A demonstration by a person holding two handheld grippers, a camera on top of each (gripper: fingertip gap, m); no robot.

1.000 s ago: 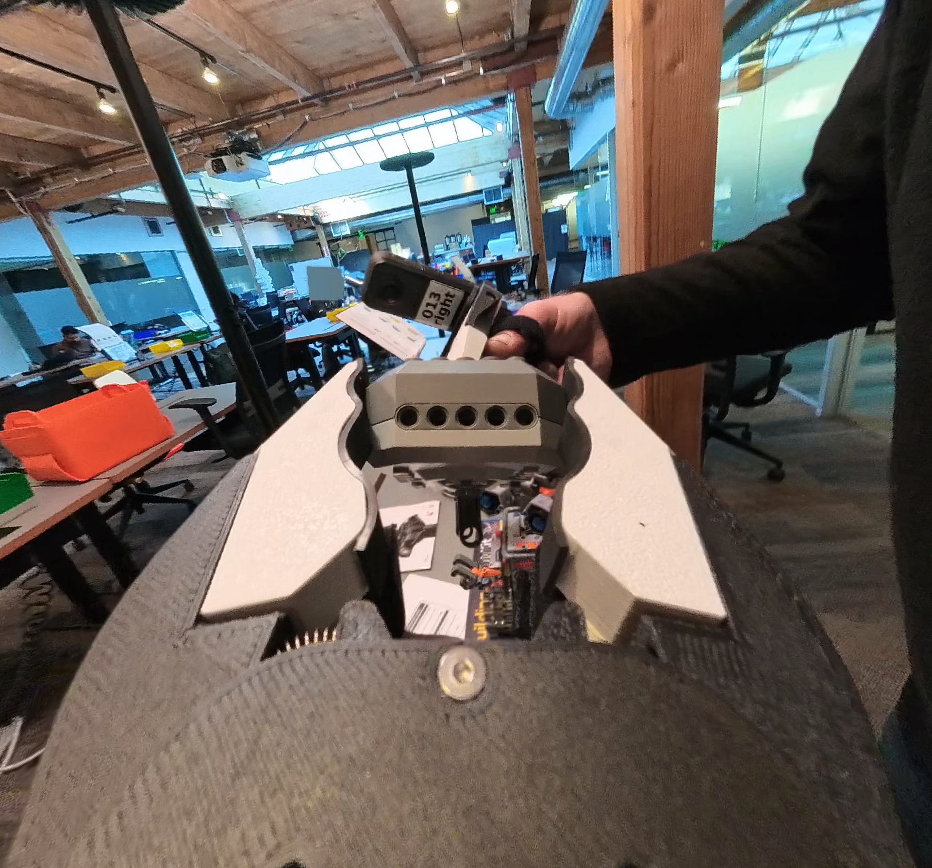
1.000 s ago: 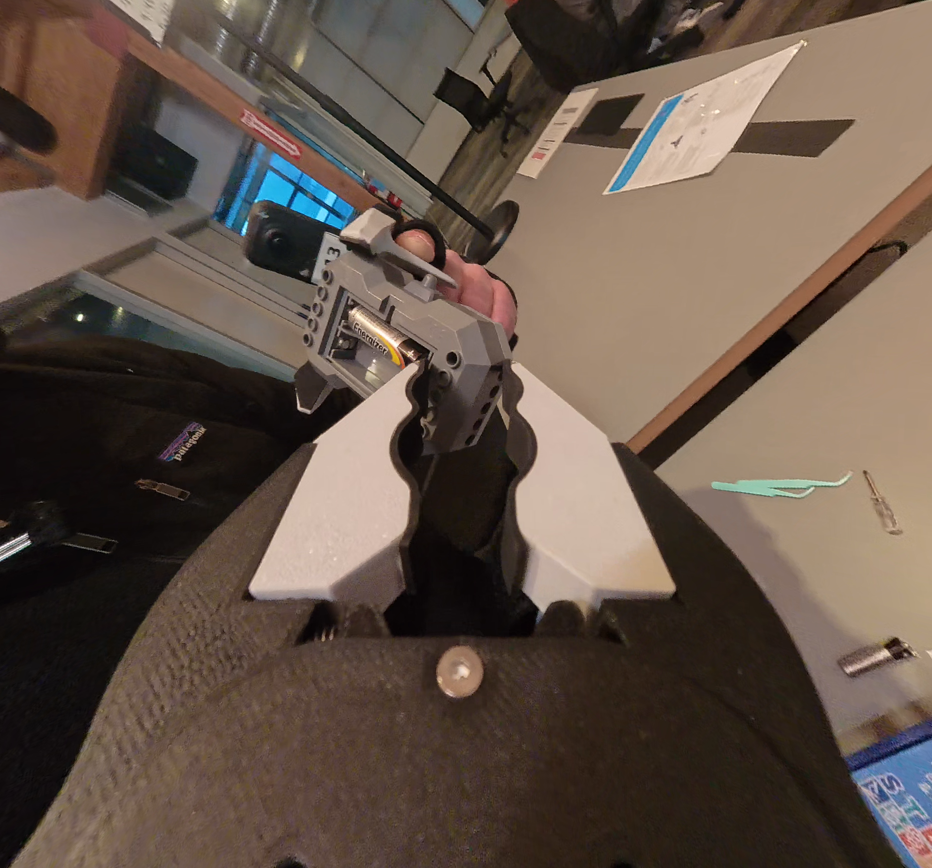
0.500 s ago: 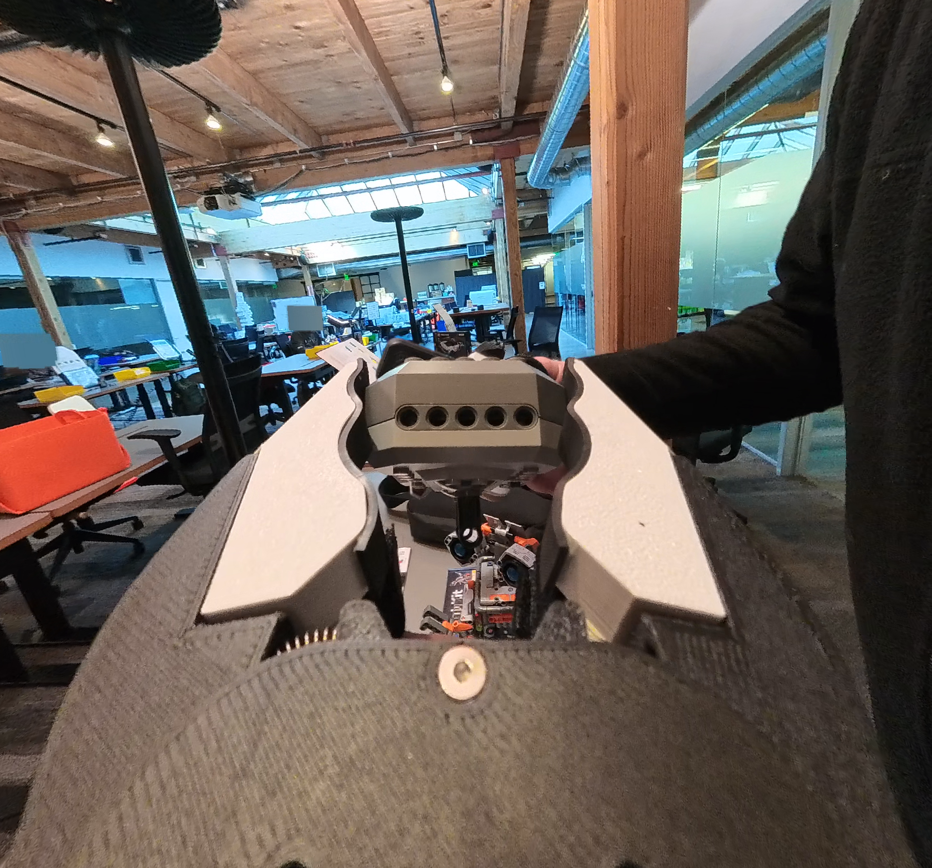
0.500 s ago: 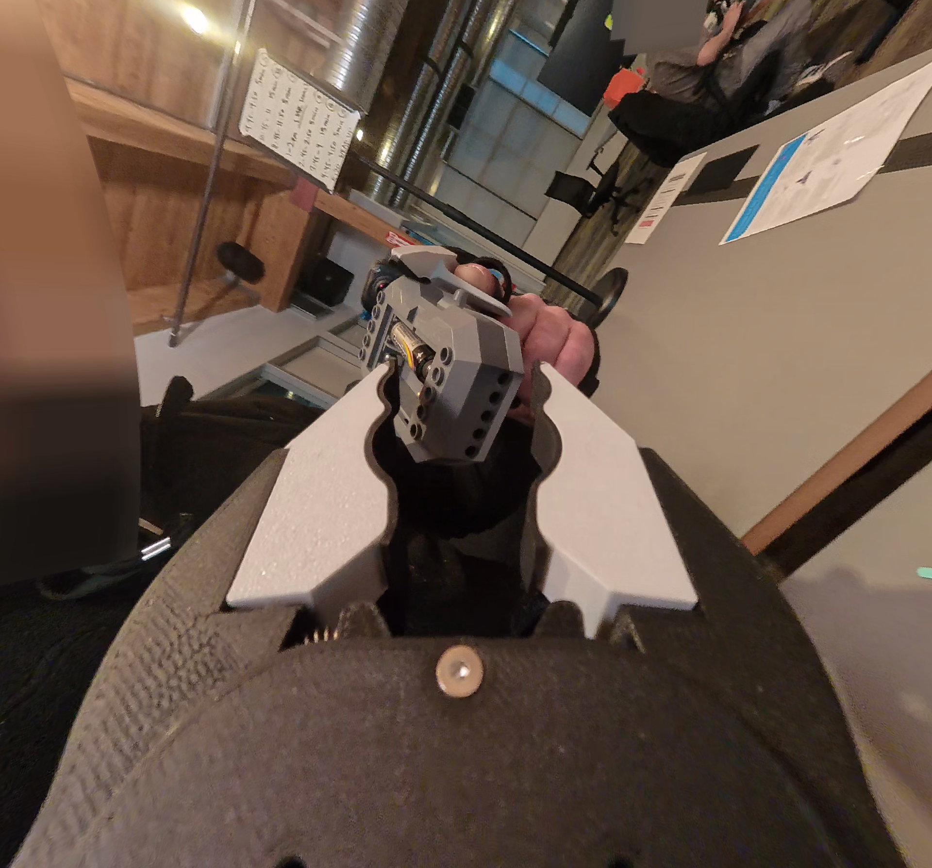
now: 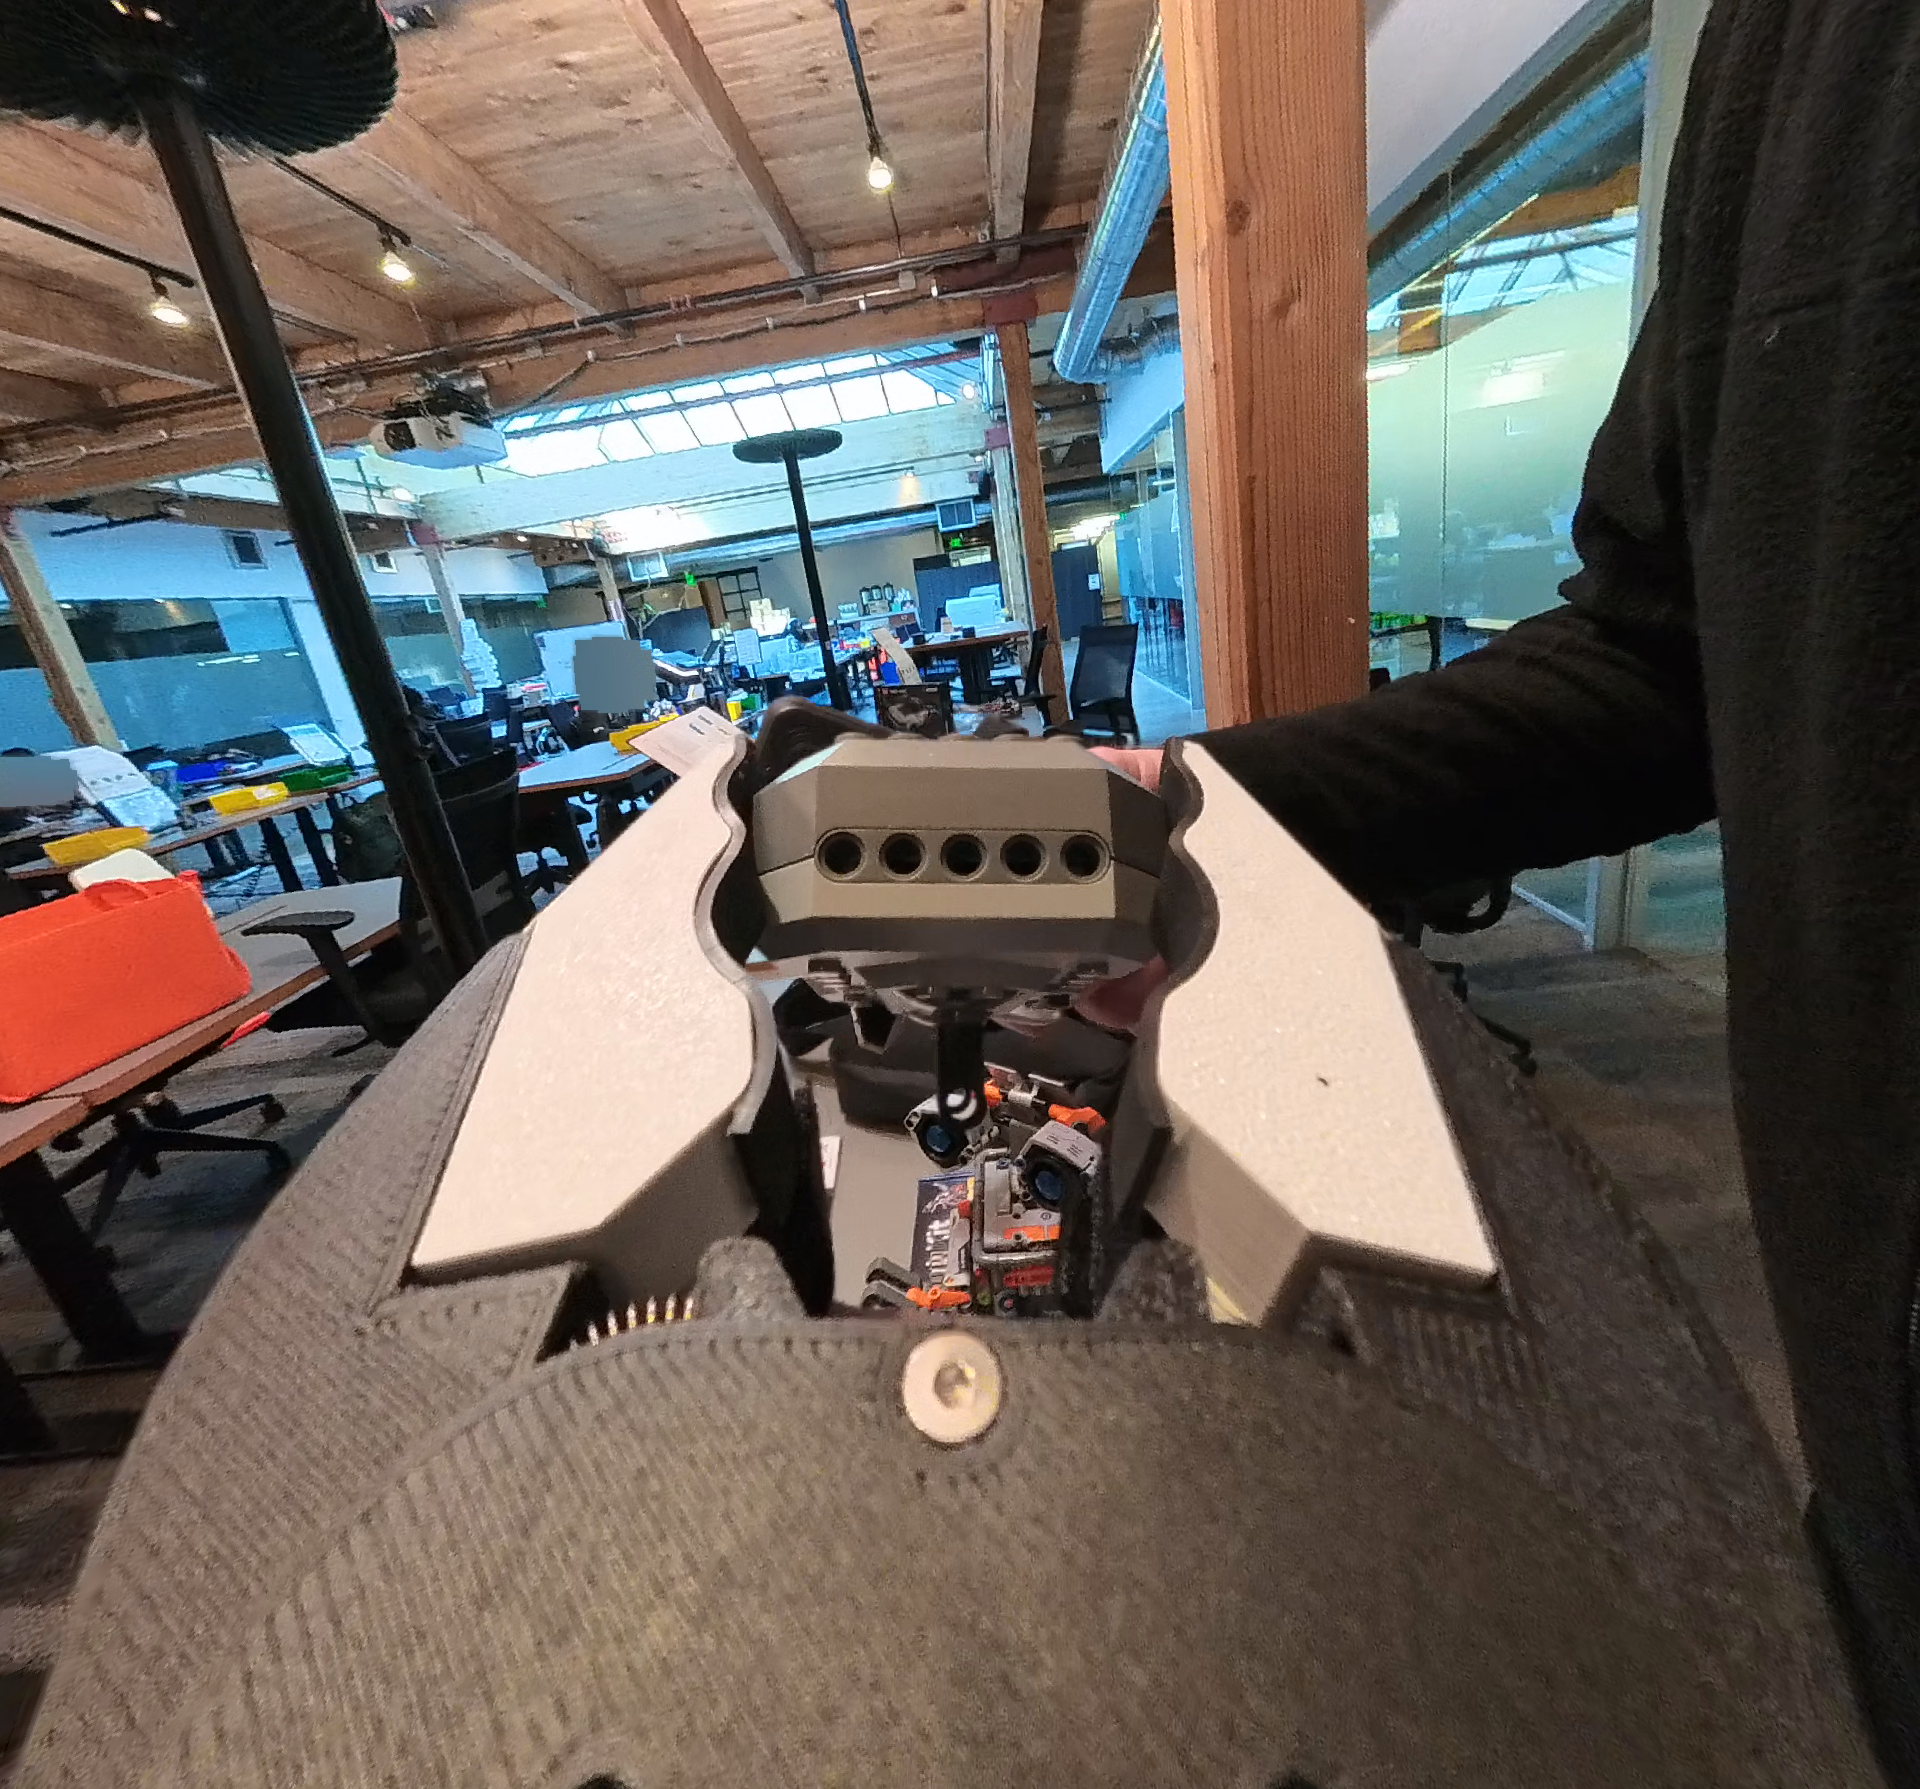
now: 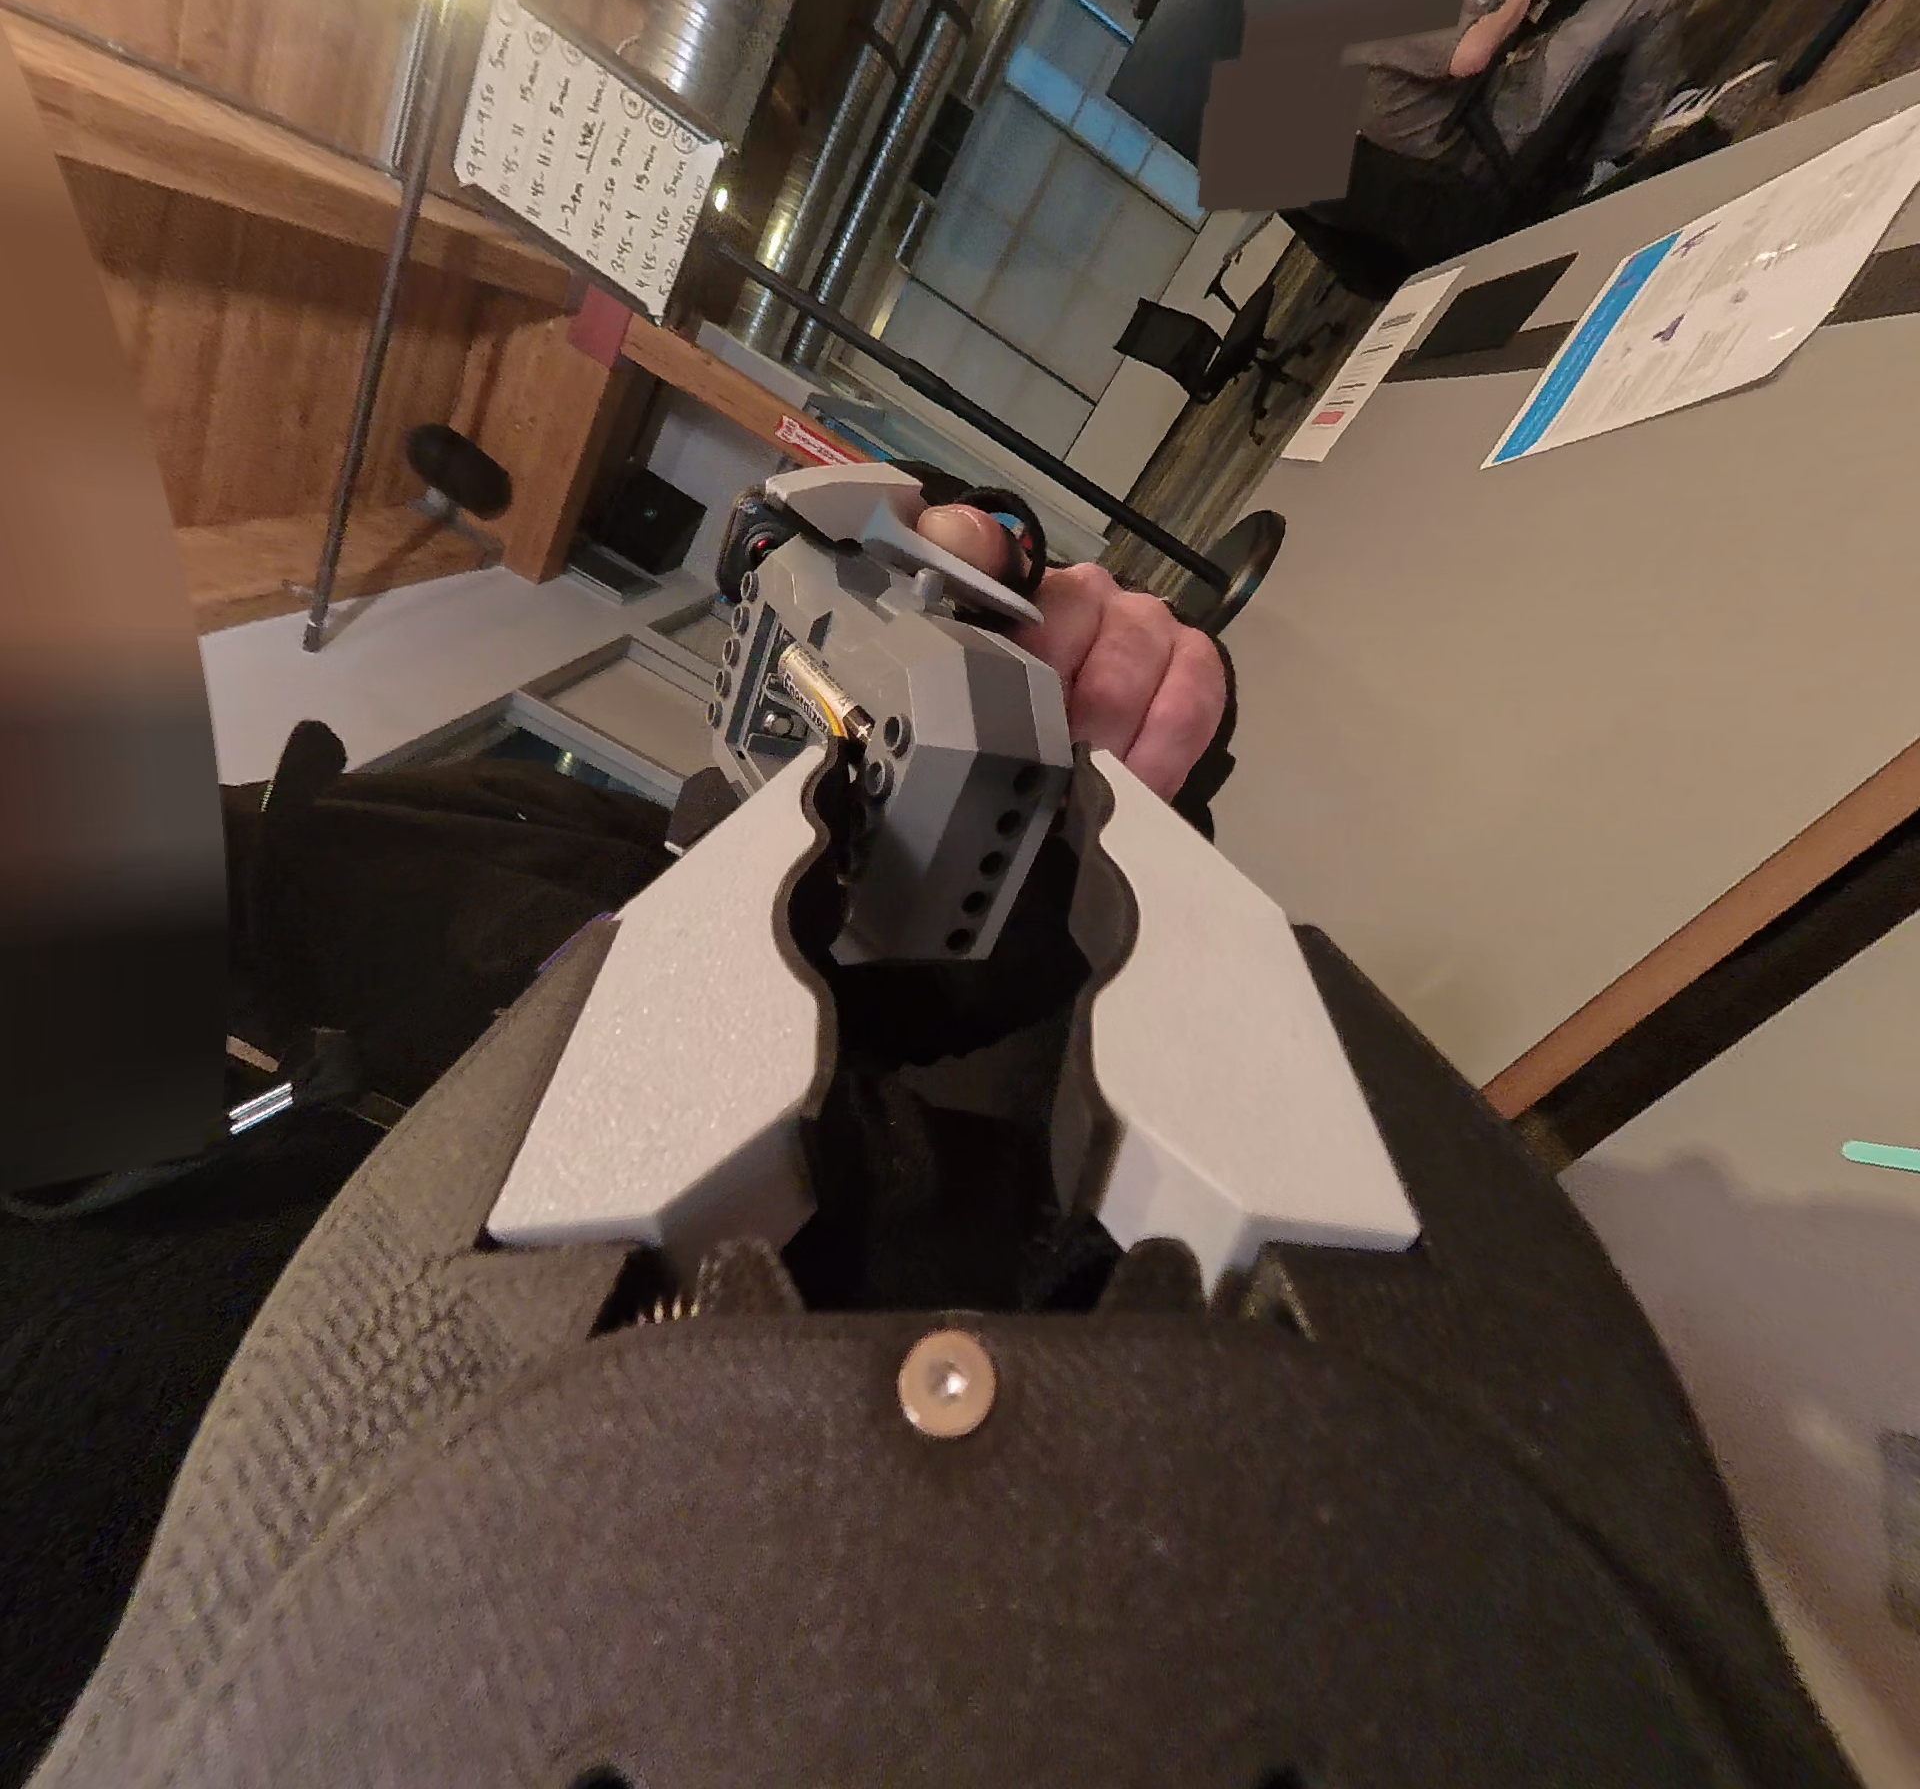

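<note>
Block (image 5: 956, 856), grey, sat clamped between both your grippers' fingers (image 5: 582, 1033); twist unevenly and its exposed battery (image 6: 823, 700) could drop.

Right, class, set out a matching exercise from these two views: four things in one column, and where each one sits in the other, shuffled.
Things:
1. grey block
2. orange bin
3. battery
4. printed sheet

Places:
A. flat on the grey table
B. between the jaws
C. on a desk at the far left
D. in the block's open compartment

Pairs: 1-B, 2-C, 3-D, 4-A
</note>
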